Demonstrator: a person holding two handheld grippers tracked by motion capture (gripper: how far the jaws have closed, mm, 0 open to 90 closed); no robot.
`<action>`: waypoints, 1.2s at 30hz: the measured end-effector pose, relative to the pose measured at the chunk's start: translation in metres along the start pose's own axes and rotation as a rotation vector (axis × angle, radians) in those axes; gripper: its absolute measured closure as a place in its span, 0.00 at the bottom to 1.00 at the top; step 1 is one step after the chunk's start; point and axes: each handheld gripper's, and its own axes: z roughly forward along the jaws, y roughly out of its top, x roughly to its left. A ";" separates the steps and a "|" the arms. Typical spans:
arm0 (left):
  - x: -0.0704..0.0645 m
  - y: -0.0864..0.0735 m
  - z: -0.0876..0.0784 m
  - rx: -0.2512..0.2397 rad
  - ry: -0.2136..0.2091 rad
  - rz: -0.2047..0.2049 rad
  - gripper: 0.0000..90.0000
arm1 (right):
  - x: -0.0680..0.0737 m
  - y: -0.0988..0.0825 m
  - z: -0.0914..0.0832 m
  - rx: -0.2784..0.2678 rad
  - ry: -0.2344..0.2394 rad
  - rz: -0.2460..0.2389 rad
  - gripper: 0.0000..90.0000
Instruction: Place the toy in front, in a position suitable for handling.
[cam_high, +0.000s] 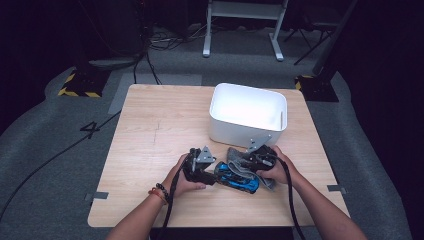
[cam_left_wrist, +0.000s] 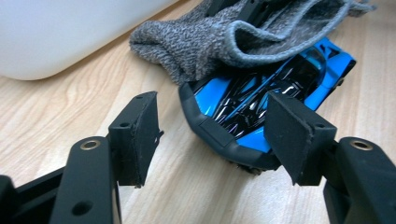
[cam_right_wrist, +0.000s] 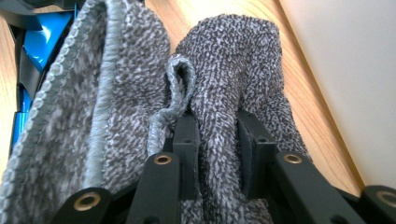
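A shiny blue and black toy car (cam_high: 237, 178) lies on the wooden table near its front edge. A grey knitted sock (cam_high: 239, 159) is draped over the car's far end. In the left gripper view the car (cam_left_wrist: 243, 100) points its near end between the jaws of my left gripper (cam_left_wrist: 215, 135), which stands open; one pad is clear of the car and the other sits right beside it. The sock (cam_left_wrist: 210, 42) covers the car's far part. My right gripper (cam_right_wrist: 217, 154) is shut on a fold of the sock (cam_right_wrist: 224, 93), whose cuff opens toward the car (cam_right_wrist: 39, 35).
A white plastic bin (cam_high: 235, 134) stands just behind the grippers at the table's right back half. The bare table top (cam_high: 160, 130) stretches to the left. Cables trail from both grippers past the person's forearms.
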 end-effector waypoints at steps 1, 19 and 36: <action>0.000 -0.001 0.001 0.007 0.007 -0.002 0.48 | 0.000 0.000 0.000 -0.002 -0.001 0.003 0.79; 0.001 0.008 0.003 0.058 -0.017 -0.019 0.70 | -0.004 -0.025 -0.028 0.010 -0.017 -0.016 0.83; -0.001 0.005 0.002 0.044 0.013 -0.013 0.73 | 0.041 -0.060 -0.058 0.070 -0.033 -0.114 0.83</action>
